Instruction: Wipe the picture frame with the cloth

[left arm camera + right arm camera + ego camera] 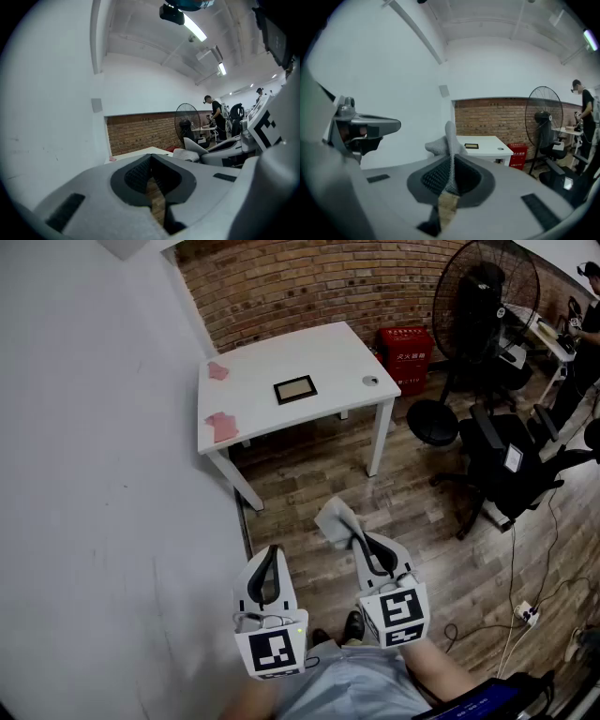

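Note:
A dark picture frame (295, 389) lies flat on the white table (337, 352) far ahead; in the right gripper view the picture frame (471, 146) shows small beyond the jaws. My right gripper (359, 538) is shut on a grey cloth (336, 519), whose free end sticks up past the tips; the grey cloth (446, 140) stands pinched between the jaws. My left gripper (271, 551) is shut with nothing in it. Both grippers hang over the wooden floor, well short of the table.
Pink cloths (223, 426) lie at the table's left end, and a small round thing (370, 381) lies at its right. A white wall (94, 474) runs along the left. A standing fan (483, 296), a red box (406, 354) and a black office chair (511, 460) stand to the right.

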### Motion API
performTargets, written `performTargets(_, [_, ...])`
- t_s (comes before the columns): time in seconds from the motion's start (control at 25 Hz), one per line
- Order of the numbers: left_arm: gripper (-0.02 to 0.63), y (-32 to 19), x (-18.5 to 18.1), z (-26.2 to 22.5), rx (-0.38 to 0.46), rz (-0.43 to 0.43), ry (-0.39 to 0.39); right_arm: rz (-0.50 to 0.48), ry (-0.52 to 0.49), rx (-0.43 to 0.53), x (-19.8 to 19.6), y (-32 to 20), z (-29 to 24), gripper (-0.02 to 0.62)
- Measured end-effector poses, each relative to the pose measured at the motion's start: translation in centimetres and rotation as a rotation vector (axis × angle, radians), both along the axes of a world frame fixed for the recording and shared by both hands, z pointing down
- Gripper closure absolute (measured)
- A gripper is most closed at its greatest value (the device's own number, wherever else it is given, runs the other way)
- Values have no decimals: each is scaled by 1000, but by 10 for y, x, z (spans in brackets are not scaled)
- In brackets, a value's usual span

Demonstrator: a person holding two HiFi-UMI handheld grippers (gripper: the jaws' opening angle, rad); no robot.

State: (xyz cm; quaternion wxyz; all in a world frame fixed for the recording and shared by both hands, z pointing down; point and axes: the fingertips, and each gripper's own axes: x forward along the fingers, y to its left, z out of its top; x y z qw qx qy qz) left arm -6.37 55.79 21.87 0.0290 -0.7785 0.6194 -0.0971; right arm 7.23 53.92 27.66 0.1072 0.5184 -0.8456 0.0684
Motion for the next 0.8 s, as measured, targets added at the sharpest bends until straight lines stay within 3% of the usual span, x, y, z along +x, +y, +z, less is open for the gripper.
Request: performTargets(0.8, [597, -46, 28, 16, -24, -9, -59, 1, -75, -21, 33, -50, 17, 571])
